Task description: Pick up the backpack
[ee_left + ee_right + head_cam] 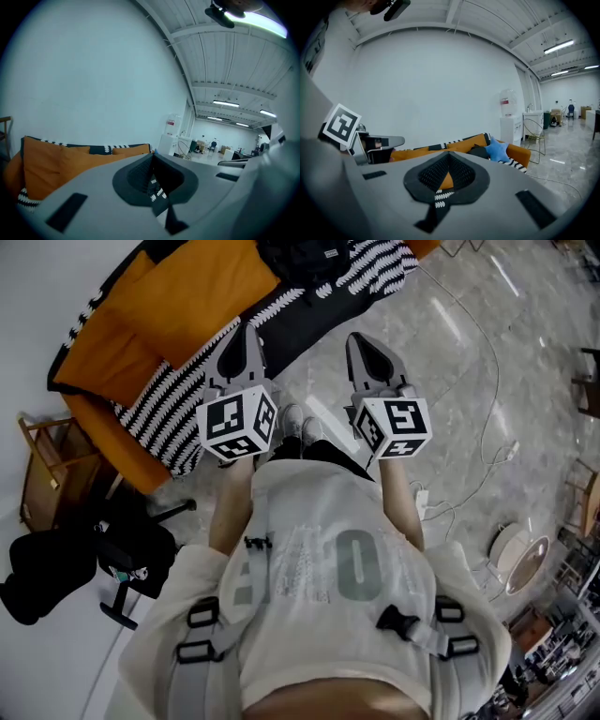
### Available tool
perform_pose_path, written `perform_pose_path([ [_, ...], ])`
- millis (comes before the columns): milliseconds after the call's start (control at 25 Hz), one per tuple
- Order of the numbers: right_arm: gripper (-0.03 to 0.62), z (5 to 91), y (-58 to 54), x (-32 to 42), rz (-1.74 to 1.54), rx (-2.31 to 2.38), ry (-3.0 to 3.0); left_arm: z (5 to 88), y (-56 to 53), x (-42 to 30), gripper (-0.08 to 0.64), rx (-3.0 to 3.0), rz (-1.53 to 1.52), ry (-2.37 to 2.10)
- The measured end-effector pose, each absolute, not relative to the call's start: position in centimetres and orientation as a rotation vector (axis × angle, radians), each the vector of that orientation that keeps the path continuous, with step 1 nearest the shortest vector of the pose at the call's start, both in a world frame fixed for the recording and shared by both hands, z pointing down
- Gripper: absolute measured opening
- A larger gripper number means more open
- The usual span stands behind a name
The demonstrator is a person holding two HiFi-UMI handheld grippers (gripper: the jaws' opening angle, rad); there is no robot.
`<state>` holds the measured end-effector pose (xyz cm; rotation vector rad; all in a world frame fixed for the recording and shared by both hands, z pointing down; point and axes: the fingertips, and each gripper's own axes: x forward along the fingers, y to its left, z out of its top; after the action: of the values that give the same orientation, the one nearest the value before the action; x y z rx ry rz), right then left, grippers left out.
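Nearest is my strapped pale top (319, 498), and beyond it my left gripper (246, 334) and right gripper (361, 341), fingers pressed together on nothing, face the orange sofa (187, 292) where the dark backpack (300, 257) seems to lie, so this looks like the approach: next, close in and spread them.

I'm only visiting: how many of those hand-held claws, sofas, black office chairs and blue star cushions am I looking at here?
Hand-held claws: 2, the left gripper and the right gripper
Sofas: 1, the orange sofa
Office chairs: 1, the black office chair
Star cushions: 1, the blue star cushion
Total: 5
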<state>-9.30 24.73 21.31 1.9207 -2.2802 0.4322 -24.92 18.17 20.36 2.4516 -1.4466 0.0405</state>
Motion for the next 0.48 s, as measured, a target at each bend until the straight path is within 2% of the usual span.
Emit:
perform_pose_path([
  [480,0.006,20.0,23.1,-9.3,0.399,1.943,-2.310,19.1,16.8,-25.0,0.021,2.483,-0.013,-1.445],
])
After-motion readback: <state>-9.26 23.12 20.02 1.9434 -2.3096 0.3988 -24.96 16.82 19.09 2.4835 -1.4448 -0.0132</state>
